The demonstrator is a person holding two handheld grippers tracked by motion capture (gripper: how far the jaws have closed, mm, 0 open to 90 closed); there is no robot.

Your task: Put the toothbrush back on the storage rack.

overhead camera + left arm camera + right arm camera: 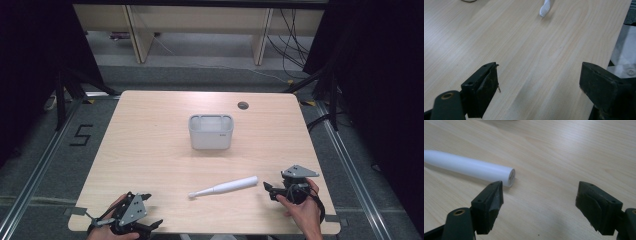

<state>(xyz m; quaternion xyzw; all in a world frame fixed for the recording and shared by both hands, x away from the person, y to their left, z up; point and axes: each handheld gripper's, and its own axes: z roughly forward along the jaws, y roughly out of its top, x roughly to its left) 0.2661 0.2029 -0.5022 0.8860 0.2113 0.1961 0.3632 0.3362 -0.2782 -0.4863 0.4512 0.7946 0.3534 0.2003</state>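
Gaping wide and empty, right claw point(539, 205) beside toothbrush point(469, 167), left claw point(539, 90) likewise.

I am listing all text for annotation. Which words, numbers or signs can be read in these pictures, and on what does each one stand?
"5": black tape figure on the grey floor, left of the table.
Small dark mark on the white container, lower right corner: too small to read.
Faint marks on the toothbrush end cap: too blurred to read.
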